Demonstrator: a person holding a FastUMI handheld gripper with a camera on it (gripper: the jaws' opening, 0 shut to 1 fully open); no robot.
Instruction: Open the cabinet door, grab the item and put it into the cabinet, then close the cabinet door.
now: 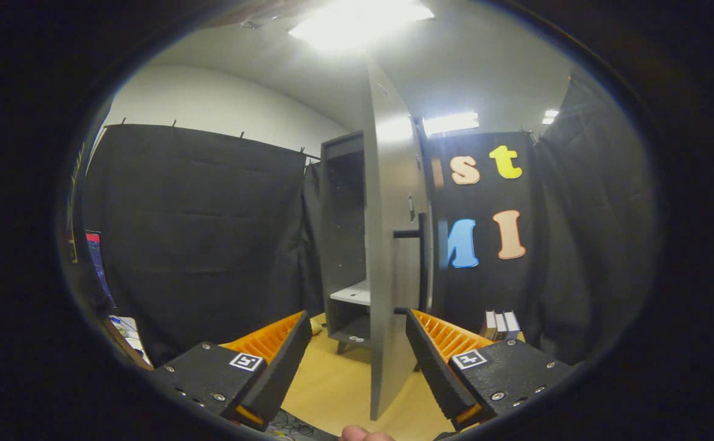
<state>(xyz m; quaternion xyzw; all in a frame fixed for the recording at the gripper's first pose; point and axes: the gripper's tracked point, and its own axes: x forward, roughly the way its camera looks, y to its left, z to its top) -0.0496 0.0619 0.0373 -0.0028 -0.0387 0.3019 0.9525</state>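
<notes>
While the claw (357, 361) hangs with its 2 fingers apart and nothing between them, the open cabinet door (392, 257) stands edge-on just ahead, its dark handle (421, 260) on the far face. Beyond the door the cabinet (345, 245) shows a pale shelf (352, 294), and the likely item, 3 small boxes (501, 324), sits on the counter (338, 386) to the right. Held level and low, the claw should next swing right around the door's edge and square up on 1 box before closing.

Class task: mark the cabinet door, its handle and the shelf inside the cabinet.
Door (390, 257): gripper view, middle of its grey panel, standing open between the fingers.
Handle (421, 260): gripper view, on the dark vertical bar.
Shelf (352, 294): gripper view, on its pale top.
</notes>
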